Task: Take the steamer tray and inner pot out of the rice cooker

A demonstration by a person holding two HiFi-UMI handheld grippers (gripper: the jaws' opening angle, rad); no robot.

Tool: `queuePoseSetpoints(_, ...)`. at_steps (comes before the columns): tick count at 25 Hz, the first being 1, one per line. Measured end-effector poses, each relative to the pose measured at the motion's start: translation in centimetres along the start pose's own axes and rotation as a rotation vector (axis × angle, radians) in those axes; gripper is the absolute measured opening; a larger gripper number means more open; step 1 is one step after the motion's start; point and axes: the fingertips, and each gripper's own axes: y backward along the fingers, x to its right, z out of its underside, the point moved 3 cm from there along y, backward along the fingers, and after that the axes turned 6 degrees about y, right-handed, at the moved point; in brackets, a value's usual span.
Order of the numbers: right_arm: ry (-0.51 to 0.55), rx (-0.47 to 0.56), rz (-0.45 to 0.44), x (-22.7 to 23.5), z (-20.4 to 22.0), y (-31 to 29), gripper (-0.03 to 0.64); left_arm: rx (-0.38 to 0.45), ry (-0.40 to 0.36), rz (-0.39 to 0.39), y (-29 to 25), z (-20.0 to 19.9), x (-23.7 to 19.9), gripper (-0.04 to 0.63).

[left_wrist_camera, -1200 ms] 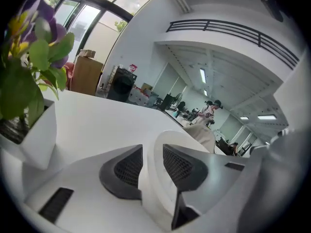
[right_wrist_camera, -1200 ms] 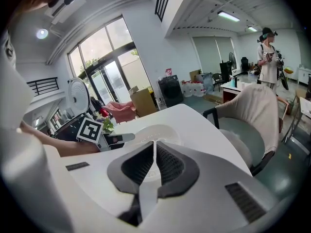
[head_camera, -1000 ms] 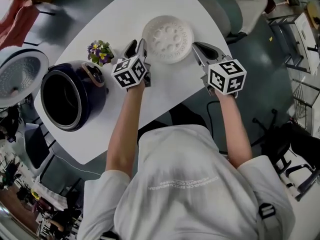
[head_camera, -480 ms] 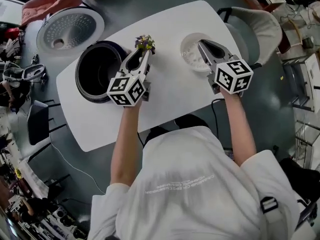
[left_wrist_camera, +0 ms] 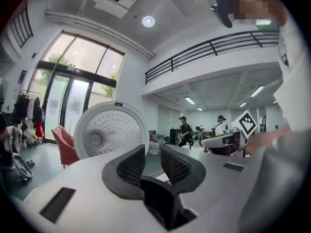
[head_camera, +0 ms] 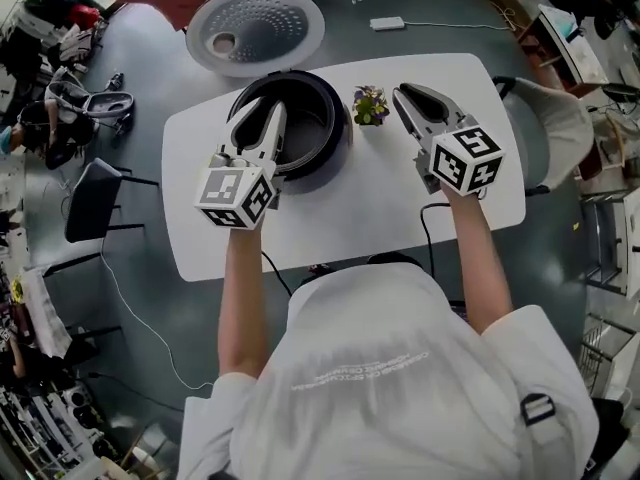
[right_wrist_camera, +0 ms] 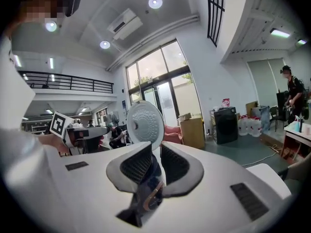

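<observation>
Open rice cooker [head_camera: 322,118] on a white table [head_camera: 380,203]. Left gripper [head_camera: 262,118] hovers over its rim, right gripper [head_camera: 405,96] nearby – both jaws slightly apart, empty. Likely the inner-pot step: the next move calls for clamping the pot's rim.

On table [head_camera: 330,218]: cooker [head_camera: 300,153] at back, lid [head_camera: 255,28] open behind it, plant [head_camera: 370,105] just right. Left gripper [head_camera: 262,116] over cooker's left rim; right gripper [head_camera: 408,96] beside plant, right.
</observation>
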Motion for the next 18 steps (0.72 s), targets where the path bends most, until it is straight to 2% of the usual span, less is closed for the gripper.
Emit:
queuePoseSetpoints(2,0.017,0.001,-0.021,-1.5,-0.6,-1.3,0.099,0.001,-0.021,-0.050,1.8,-0.7,-2.1,0.095)
queuePoseSetpoints(5,0.041,0.003,-0.055,-3.5,-1.5,-3.1,0.112,0.001,-0.043,-0.118,4.0,-1.2,-5.0,0.095)
queuePoseSetpoints(8,0.062,-0.001,-0.087,-5.3,-2.1,-4.8,0.135,-0.004,-0.030,-0.180,5.9,-1.2,-7.8,0.095)
queuePoseSetpoints(11,0.070,-0.015,-0.107,-6.5,-2.0,-6.1,0.144,-0.036,-0.012,-0.211,6.8,-0.3,-9.6,0.095)
queuePoseSetpoints(13,0.070,-0.031,-0.117,-7.0,-1.5,-6.8,0.149,-0.069,-0.005,-0.221,7.0,0.8,-10.4,0.121)
queuePoseSetpoints(15,0.071,-0.052,-0.125,-7.4,-0.9,-7.4,0.152,-0.113,0.034,-0.224,6.8,2.2,-11.0,0.120)
queuePoseSetpoints(18,0.074,-0.092,-0.128,-7.4,0.2,-8.0,0.153,-0.225,0.170,-0.210,6.3,5.3,-11.7,0.120)
